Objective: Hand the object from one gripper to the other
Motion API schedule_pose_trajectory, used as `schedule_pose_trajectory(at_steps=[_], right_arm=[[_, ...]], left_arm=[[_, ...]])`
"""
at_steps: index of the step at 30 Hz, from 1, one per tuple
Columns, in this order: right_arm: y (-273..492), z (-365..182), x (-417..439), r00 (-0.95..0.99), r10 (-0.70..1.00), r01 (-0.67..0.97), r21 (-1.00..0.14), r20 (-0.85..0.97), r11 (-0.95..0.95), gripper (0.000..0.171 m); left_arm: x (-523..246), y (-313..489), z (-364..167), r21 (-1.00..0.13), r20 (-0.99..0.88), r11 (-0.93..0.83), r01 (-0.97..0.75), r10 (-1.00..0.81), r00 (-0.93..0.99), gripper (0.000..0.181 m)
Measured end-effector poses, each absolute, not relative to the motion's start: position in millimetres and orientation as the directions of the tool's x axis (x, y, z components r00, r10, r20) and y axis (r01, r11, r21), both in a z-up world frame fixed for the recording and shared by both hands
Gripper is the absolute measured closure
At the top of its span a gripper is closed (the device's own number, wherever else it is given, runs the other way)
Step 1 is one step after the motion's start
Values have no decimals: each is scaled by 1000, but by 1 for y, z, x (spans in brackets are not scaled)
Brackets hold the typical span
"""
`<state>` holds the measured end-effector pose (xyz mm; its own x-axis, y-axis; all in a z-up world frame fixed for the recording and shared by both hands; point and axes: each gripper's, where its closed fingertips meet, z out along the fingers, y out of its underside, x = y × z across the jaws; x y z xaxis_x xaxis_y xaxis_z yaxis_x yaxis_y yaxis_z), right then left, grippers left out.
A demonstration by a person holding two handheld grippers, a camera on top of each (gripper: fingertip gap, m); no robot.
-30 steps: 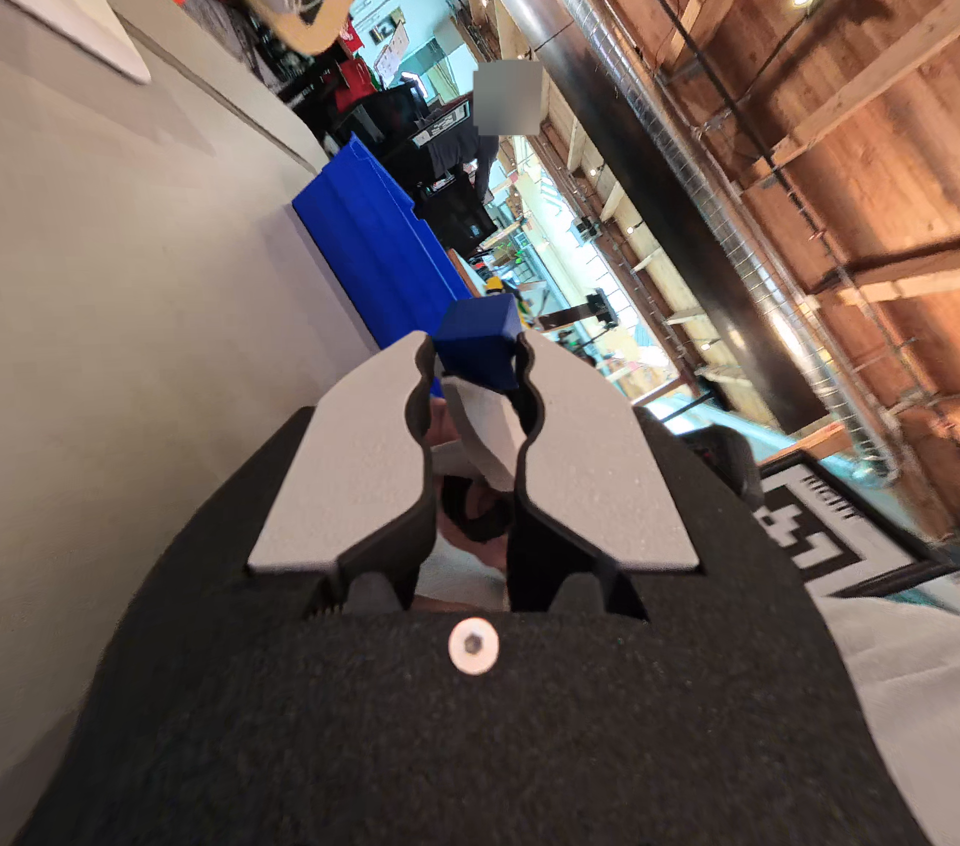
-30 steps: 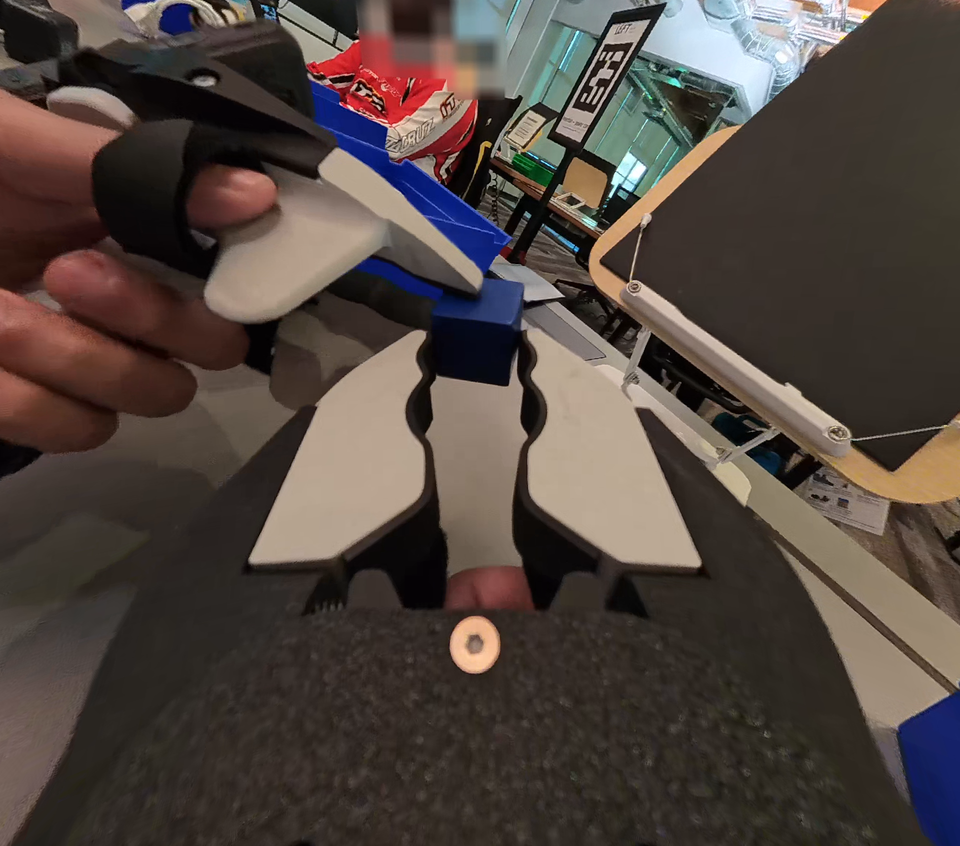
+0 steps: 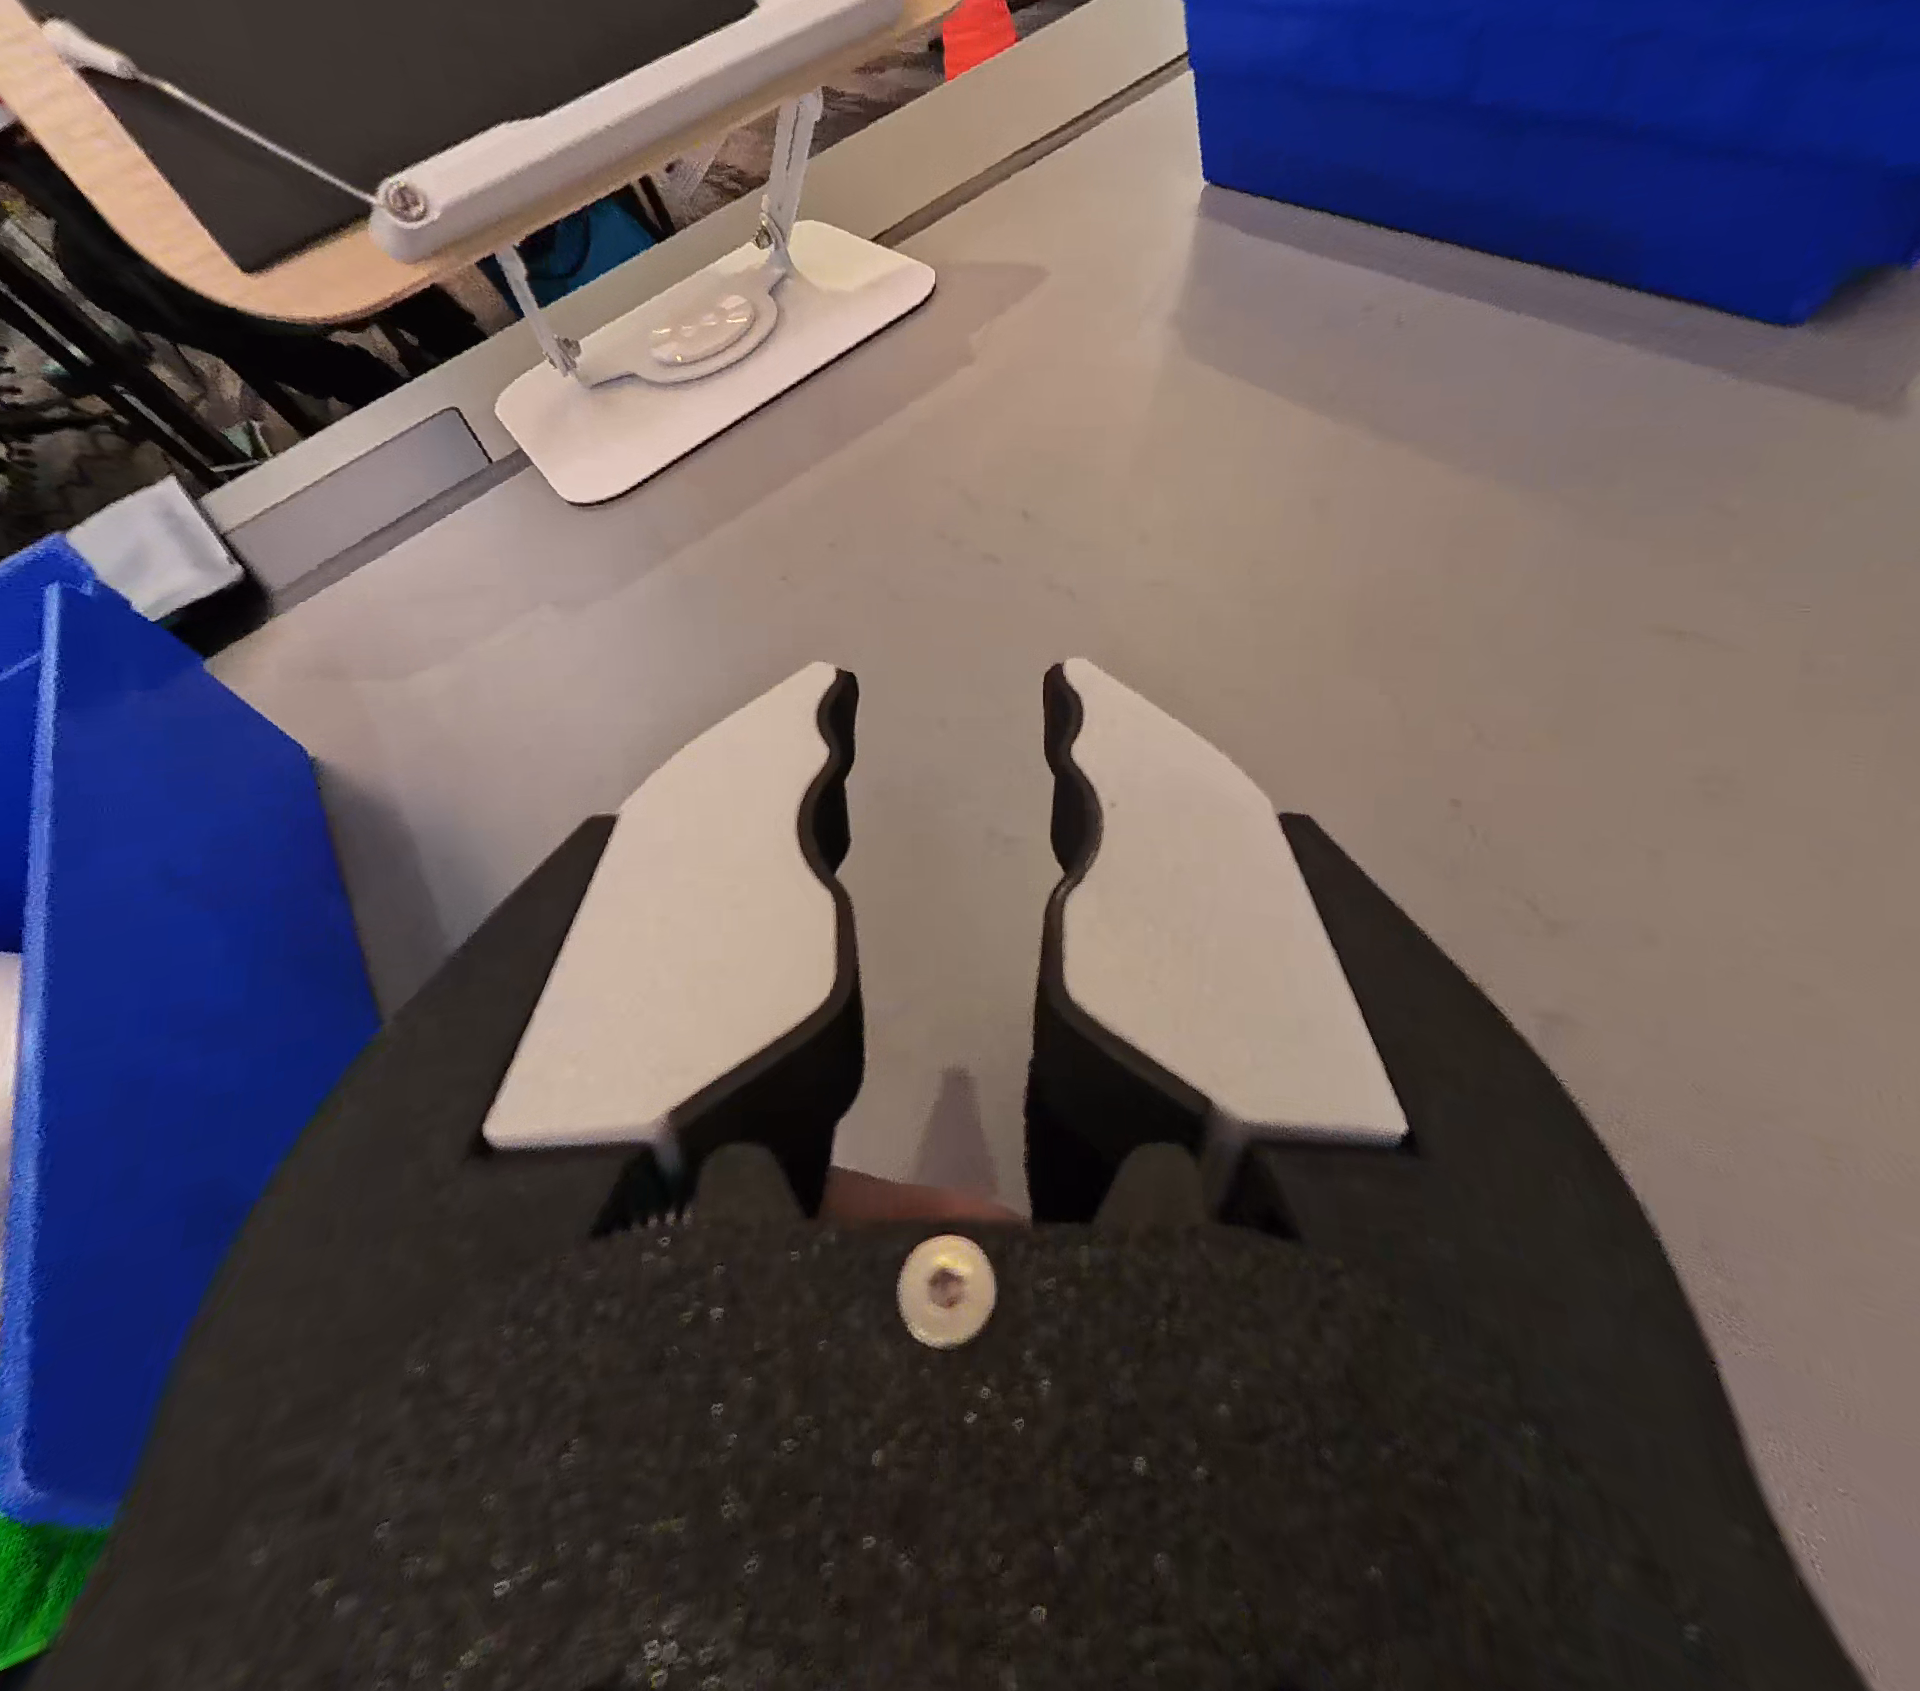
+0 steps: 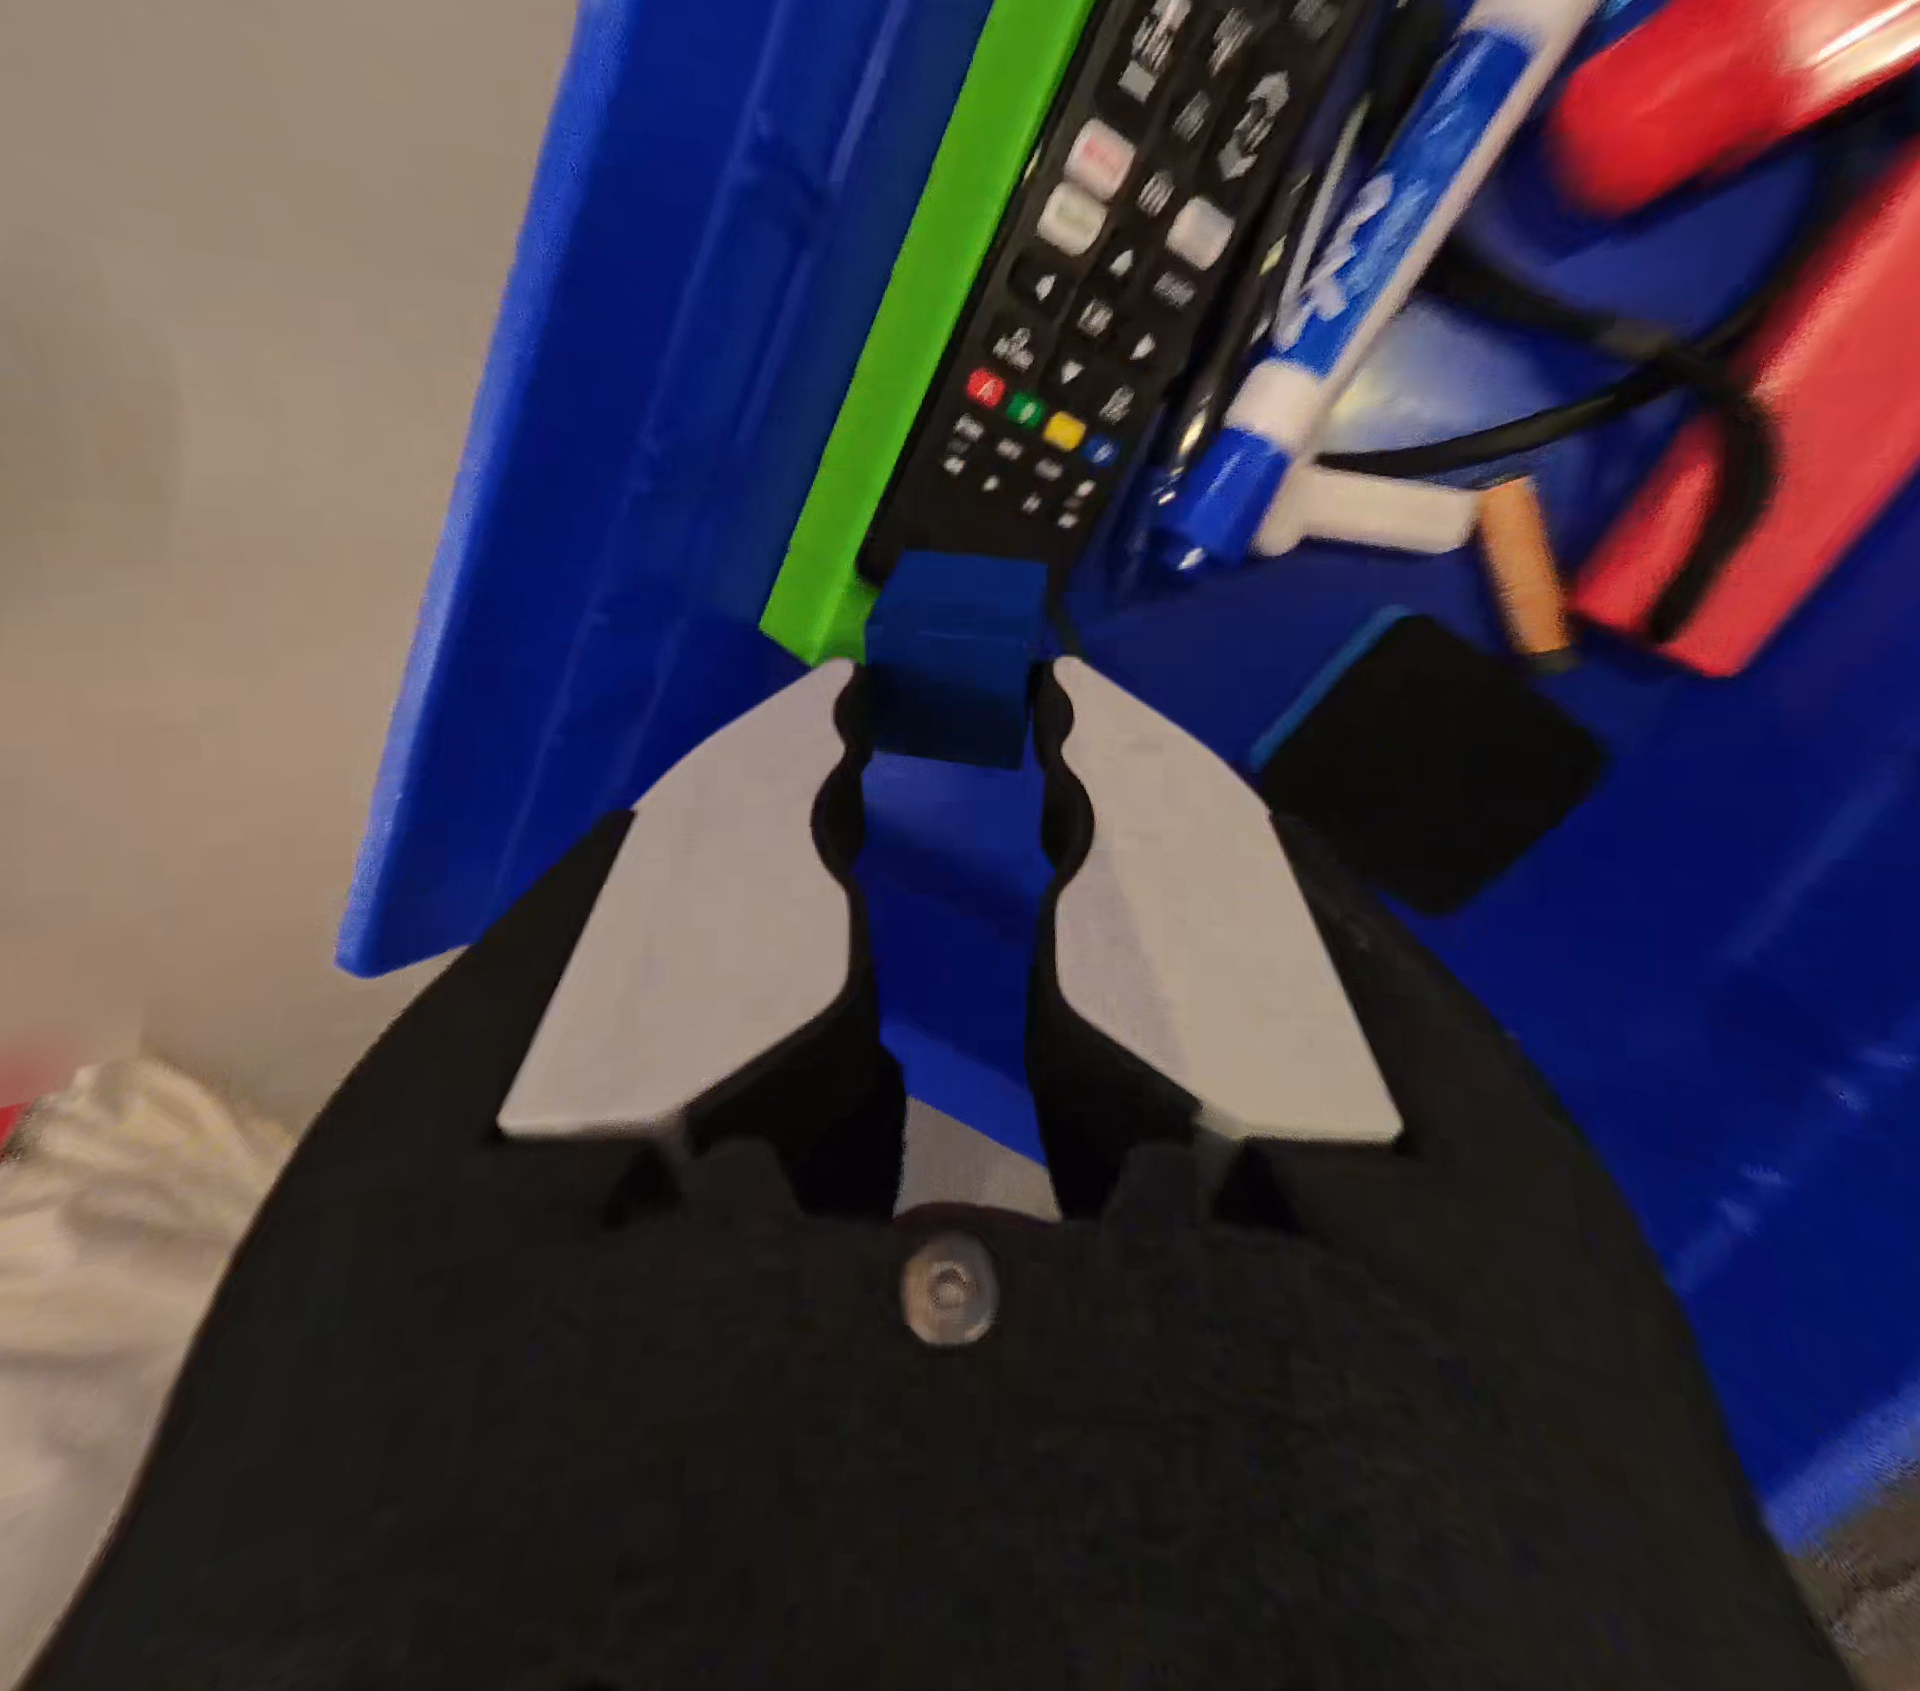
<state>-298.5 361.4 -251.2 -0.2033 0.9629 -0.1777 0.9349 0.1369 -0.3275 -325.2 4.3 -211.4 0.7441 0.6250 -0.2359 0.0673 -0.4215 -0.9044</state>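
above a blue bin point(image 4: 675, 394) that holds a green block point(image 4: 966, 239), a black remote control point(image 4: 1132, 207), a blue-and-white marker point(image 4: 1382, 187) and a red item point(image 4: 1766, 291), the right claw point(image 4: 951, 685) is clamped on the blue cube point(image 4: 945, 675), gripped at its fingertips. over the grey bench point(image 3: 1351, 602), the left claw point(image 3: 951, 685) stands parted and empty, between two blue bins point(image 3: 1558, 83) and facing a white stand point(image 3: 717, 374).
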Motion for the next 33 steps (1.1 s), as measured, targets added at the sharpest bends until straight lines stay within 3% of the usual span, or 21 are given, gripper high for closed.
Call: schedule_pose_trajectory(at_steps=[3, 8, 15, 17, 19, 22, 24, 26, 28, 30, 31, 33], right_arm=[[353, -273, -285, -197, 954, 968, -199, -227, 152, 141], [354, -296, -266, -267, 954, 964, -46, -140, 263, 141], [358, -299, -274, -264, 962, 964, -48, -63, 261, 141], [364, -290, -276, -272, 962, 960, -74, -22, 270, 113], [368, -256, -283, -262, 965, 946, -197, 12, 259, 108], [361, -164, -305, -227, 973, 809, -547, 48, 216, 110], [344, -97, -314, -230, 972, 593, -786, 45, 177, 111], [306, -44, -312, -316, 949, 314, -943, 9, 114, 113], [272, -13, -306, -365, 931, 34, -999, 0, 13, 106], [250, -8, -304, -346, 936, -220, -975, 67, -12, 107], [237, -18, -305, -339, 937, -269, -963, 81, -14, 120], [202, -52, -318, -387, 919, -243, -969, 69, -30, 112]], left_arm=[[-321, 8, -210, -909, -222, -412, 69, 617, 755, 147], [-321, 9, -212, -915, -164, -386, 115, 618, 769, 147], [-321, 9, -213, -913, -174, -393, 112, 620, 765, 147], [-321, 9, -213, -911, -188, -401, 100, 619, 763, 146], [-321, 9, -213, -907, -202, -412, 92, 616, 761, 146], [-320, 10, -214, -907, -204, -412, 90, 614, 763, 146], [-319, 12, -214, -909, -200, -408, 89, 613, 765, 146], [-317, 15, -215, -910, -204, -407, 81, 607, 768, 146], [-317, 16, -217, -906, -210, -416, 79, 602, 770, 146], [-315, 16, -217, -906, -210, -417, 75, 596, 775, 146], [-315, 16, -215, -908, -208, -413, 75, 596, 776, 146], [-314, 15, -209, -917, -191, -391, 75, 597, 779, 146]])
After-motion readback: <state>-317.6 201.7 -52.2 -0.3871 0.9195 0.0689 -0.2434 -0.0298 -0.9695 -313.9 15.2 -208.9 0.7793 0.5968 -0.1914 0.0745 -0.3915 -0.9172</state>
